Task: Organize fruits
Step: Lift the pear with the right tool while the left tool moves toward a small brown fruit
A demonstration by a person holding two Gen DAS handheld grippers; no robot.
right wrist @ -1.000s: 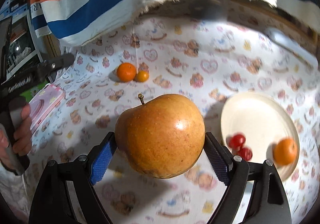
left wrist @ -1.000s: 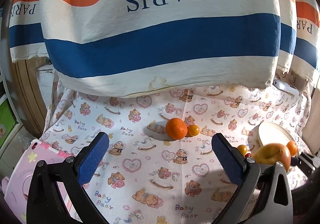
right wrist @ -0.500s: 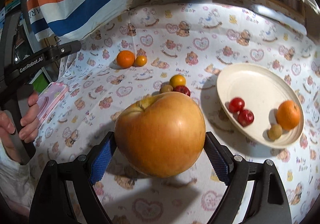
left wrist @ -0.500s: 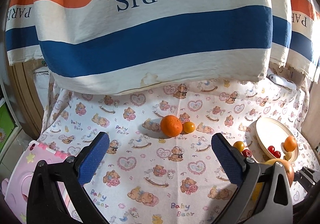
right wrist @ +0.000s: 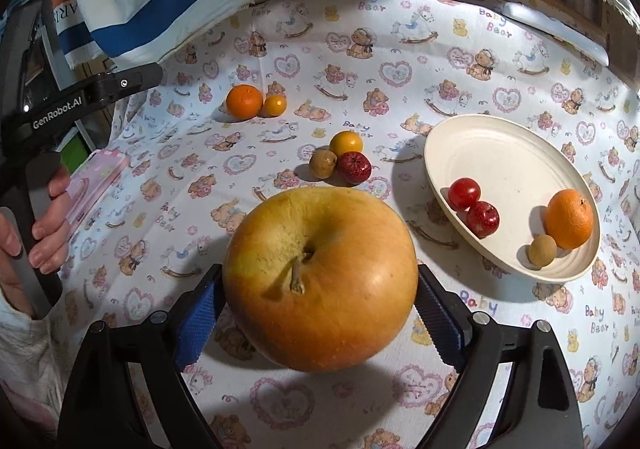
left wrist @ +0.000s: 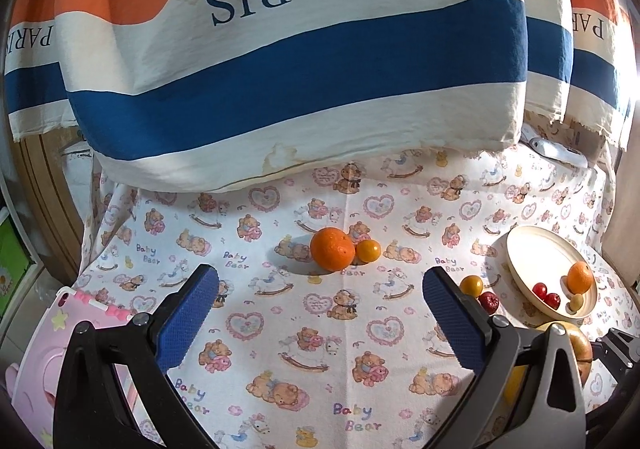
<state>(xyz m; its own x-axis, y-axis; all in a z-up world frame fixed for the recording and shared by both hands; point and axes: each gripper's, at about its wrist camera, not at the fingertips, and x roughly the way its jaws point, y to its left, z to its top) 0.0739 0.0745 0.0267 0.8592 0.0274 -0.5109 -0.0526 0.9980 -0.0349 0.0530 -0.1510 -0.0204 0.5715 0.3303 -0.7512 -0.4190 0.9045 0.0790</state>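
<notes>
My right gripper (right wrist: 318, 299) is shut on a large yellow-orange apple (right wrist: 320, 277) and holds it above the cloth, left of the cream plate (right wrist: 500, 153). The plate holds two red fruits (right wrist: 464, 193), an orange (right wrist: 570, 219) and a small brown fruit (right wrist: 541, 249). On the cloth lie an orange (right wrist: 244, 101) with a small yellow fruit (right wrist: 275, 105), and a cluster of a yellow (right wrist: 346, 143), a brown (right wrist: 322, 164) and a red fruit (right wrist: 354, 167). My left gripper (left wrist: 320, 309) is open and empty, short of the orange (left wrist: 332, 249). The apple (left wrist: 576, 349) shows at the lower right.
A striped PARIS cloth (left wrist: 288, 49) hangs over the back of the table. A pink case (left wrist: 44, 349) lies at the left edge. A white object (left wrist: 556, 149) lies at the back right. The teddy-bear tablecloth (left wrist: 320, 349) covers the table.
My right gripper has tilted down with the apple, so the stem now faces the camera and the plate shows more fully. The left gripper has shifted slightly and stays open.
</notes>
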